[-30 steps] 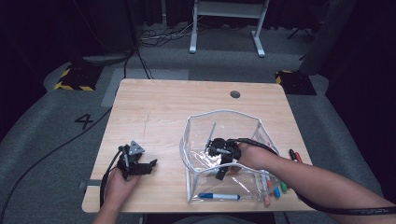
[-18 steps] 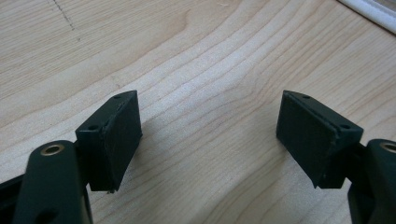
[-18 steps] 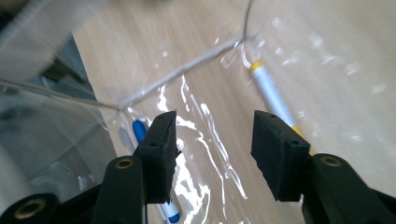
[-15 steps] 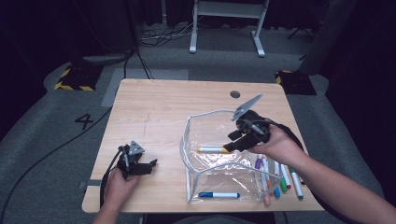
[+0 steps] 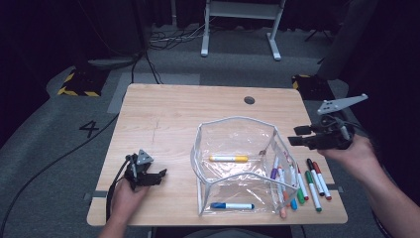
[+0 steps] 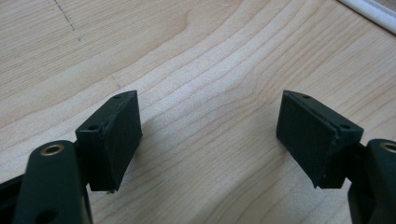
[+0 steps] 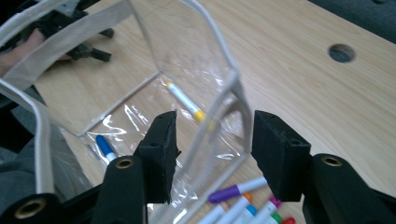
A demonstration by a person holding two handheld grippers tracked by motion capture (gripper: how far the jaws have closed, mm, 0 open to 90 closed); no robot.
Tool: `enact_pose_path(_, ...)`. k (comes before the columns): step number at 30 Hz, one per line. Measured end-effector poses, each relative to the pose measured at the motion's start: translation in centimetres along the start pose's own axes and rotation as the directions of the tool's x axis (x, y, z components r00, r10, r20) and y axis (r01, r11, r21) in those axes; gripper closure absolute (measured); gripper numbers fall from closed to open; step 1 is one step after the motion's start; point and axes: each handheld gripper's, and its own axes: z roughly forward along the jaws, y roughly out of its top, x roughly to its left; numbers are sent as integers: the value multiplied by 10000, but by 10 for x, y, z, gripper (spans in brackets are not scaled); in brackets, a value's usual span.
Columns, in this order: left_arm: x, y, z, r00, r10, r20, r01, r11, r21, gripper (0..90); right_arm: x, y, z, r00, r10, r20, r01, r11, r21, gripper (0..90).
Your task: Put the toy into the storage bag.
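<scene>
At the table's right edge the right gripper [image 5: 297, 135] hangs above the wood, held in the person's right hand [image 5: 354, 153], its jaws spread and empty. In the right gripper view those jaws frame the white-trimmed corner of a clear pouch [image 7: 219, 100], though the high view shows the gripper just beside the pouch [image 5: 237, 163], apart from it. The pouch stands open on the table [image 5: 188, 114], its rim propped up in a wide loop. Inside it lie a yellow marker [image 5: 228, 158] near the middle and a blue marker [image 5: 232, 206] near the front edge; the yellow one [image 7: 186, 103] and the blue one [image 7: 105, 147] also show through the plastic in the right gripper view. A row of markers [image 5: 309, 183] lies just right of the pouch, under the right hand, some partly overlapped by the pouch's wall.

Well apart, near the table's front left corner, the left gripper [image 5: 158, 174] rests low on the wood in the left hand [image 5: 124, 196]. In the left gripper view its jaws stand wide apart over bare table [image 6: 210, 70], holding nothing.
</scene>
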Motion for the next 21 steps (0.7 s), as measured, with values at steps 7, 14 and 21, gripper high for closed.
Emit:
enact_pose_path(7, 0, 0, 0, 10000, 1, -1, -1, 10000, 0, 225, -28, -36, -18, 9923, 840, 909, -820, 9963, -255, 504)
enact_pose_path(14, 0, 0, 0, 10000, 0, -3, 0, 10000, 0, 224, -51, -72, -23, 9712, 1244, 2030, -1201, 9922, -336, 506)
enact_pose_path(21, 0, 0, 0, 10000, -2, -4, 2, 10000, -1, 224, -73, -121, -8, 9406, 1806, 2874, -1882, 9821, -15, 537)
